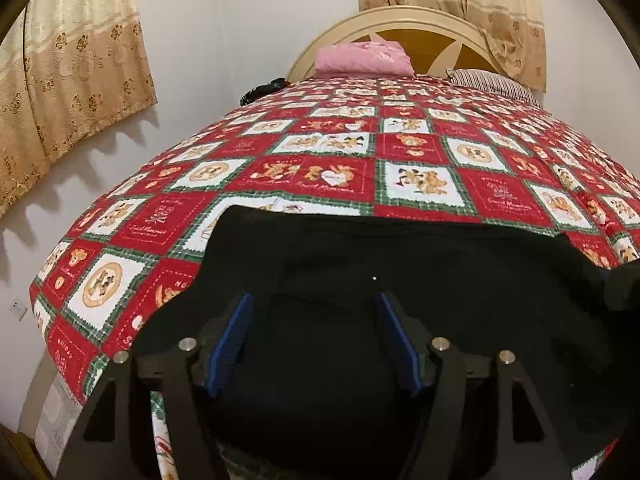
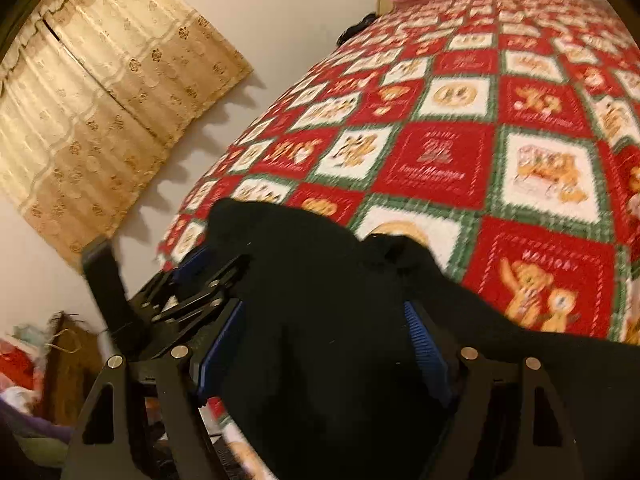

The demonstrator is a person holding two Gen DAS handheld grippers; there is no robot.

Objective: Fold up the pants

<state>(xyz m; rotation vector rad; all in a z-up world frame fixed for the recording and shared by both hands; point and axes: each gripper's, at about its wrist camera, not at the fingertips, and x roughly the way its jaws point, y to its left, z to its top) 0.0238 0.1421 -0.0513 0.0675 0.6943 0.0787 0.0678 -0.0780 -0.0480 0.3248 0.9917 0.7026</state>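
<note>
Two open grippers over our black pants.
We hold the left gripper and right gripper with jaws wide, gripping nothing; the pants lie just under and ahead, long axis crosswise on the quilt. Our left sits nearer the folded corner; dark cloth and blur hide creases.

Under your left gripper the pants are matt black cloth; past them, the bedspread is printed quilted cotton. Your pads are ribbed blue rubber.
</note>
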